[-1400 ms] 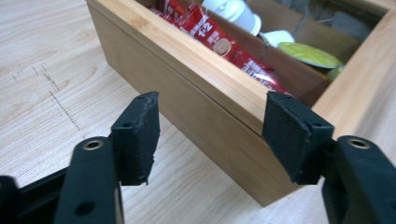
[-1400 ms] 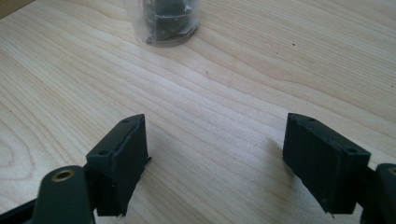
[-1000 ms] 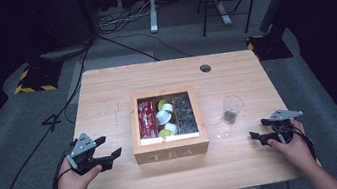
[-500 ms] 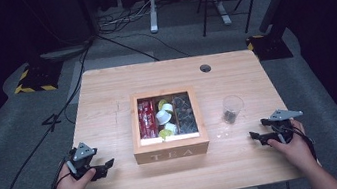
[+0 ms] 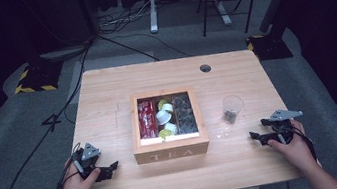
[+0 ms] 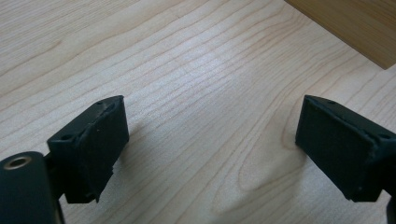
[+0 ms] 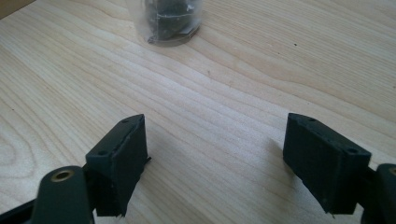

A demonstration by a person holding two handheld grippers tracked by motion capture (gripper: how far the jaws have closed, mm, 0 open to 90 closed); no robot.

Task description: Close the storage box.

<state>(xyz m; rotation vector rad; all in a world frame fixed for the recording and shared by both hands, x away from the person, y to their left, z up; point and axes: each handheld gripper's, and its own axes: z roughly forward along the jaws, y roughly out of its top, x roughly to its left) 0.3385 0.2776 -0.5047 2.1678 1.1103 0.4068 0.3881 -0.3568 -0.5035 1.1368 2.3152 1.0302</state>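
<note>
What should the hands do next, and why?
Probably reach the right tool forward to the clear cup. It stands just ahead of the open jaws with something dark inside, beside the open tea box. The left tool, just opened, rests empty on the table.

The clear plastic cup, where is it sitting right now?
In the high view the cup stands on the table, right of the tea box and just beyond the right gripper.
</note>
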